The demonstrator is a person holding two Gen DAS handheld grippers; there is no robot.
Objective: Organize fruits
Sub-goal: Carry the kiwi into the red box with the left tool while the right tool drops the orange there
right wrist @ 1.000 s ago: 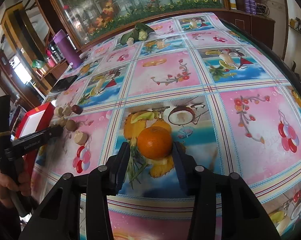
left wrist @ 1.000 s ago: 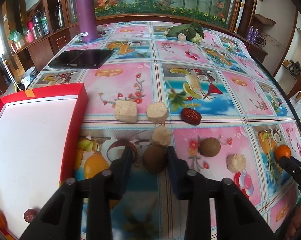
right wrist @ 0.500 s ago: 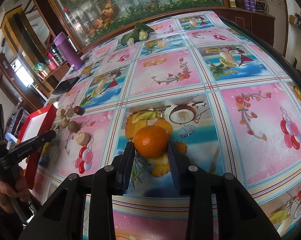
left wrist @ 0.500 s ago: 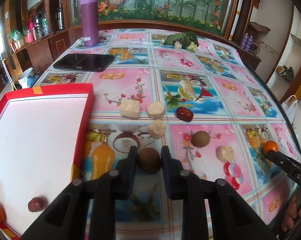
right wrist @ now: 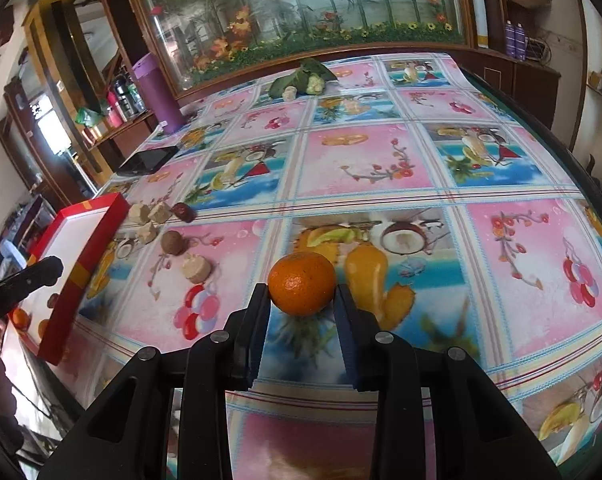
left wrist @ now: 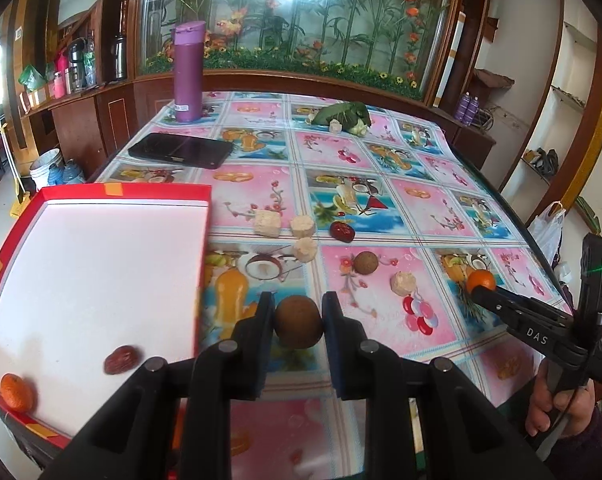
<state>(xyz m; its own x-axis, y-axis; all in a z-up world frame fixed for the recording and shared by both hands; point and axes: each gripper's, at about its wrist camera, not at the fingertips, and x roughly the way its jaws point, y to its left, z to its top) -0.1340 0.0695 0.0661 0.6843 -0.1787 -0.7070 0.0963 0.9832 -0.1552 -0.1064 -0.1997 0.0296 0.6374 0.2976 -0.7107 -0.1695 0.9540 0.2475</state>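
Item: fruit sorting, partly done. Red tray (left wrist: 205, 216) at the left edge of the worktop (left wrist: 429, 208) already holds one small orange (left wrist: 17, 390) and one red date (left wrist: 121, 359), both in its near part; the right wrist view hints at another orange piece there, too blurred to confirm. Still loose on the worktop, between the tray and the centre: three pale cake-like chunks (left wrist: 267, 224), one red date (left wrist: 342, 231), one brown round fruit (left wrist: 365, 263) and a fourth pale chunk (left wrist: 403, 283). Left hand-held gripper (left wrist: 298, 322): closed around a brown round fruit (left wrist: 299, 321), both pads touching its sides, held just beside the tray's right wall near the front edge; seemingly raised off the cloth, though contact beneath cannot be told. Right hand-held gripper (right wrist: 302, 294): closed around an orange (right wrist: 302, 283), pinched at the fingertips, over the worktop's right-centre, well apart from the tray. Right hand (left wrist: 561, 404) grips the handle low, tool pointing toward the worktop's centre. Judged remaining: deliver both held fruits to the tray, then collect the loose pieces. Unrelated: purple flask (left wrist: 188, 72), black phone (left wrist: 181, 150), leafy greens (left wrist: 343, 114) at the far edge.
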